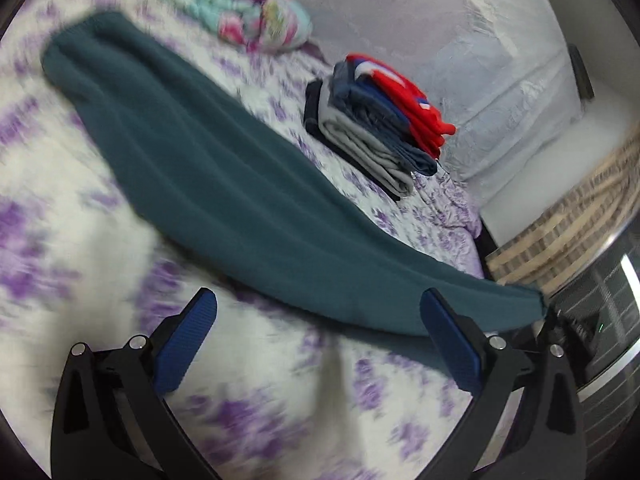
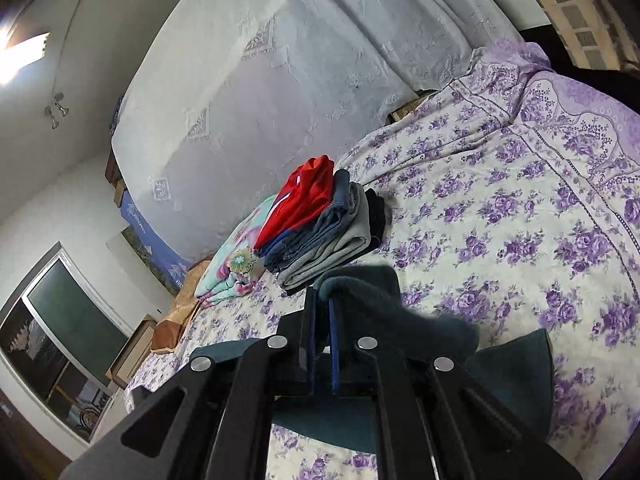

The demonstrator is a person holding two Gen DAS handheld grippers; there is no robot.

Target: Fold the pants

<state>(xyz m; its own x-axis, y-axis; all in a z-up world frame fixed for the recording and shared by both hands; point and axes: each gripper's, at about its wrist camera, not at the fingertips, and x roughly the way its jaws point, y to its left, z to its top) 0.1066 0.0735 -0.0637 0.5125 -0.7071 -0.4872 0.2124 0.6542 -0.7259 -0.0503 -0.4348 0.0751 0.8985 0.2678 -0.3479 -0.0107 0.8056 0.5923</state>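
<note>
Dark teal pants [image 1: 208,176] lie stretched in a long band across the purple-flowered bedsheet [image 1: 80,248], from the far left to the near right edge. My left gripper [image 1: 320,308] is open and empty, its blue pads just short of the pants' near edge. My right gripper [image 2: 322,300] is shut on one end of the teal pants [image 2: 372,292], which bunches over the fingers and drapes down to the right. The right gripper is partly visible in the left wrist view, at the pants' lifted right end [image 1: 540,304].
A stack of folded clothes [image 1: 376,124] with a red garment on top sits on the bed near the wall; it also shows in the right wrist view [image 2: 324,224]. A floral folded blanket [image 1: 240,12] lies behind. The bed edge [image 1: 476,232] drops off at right.
</note>
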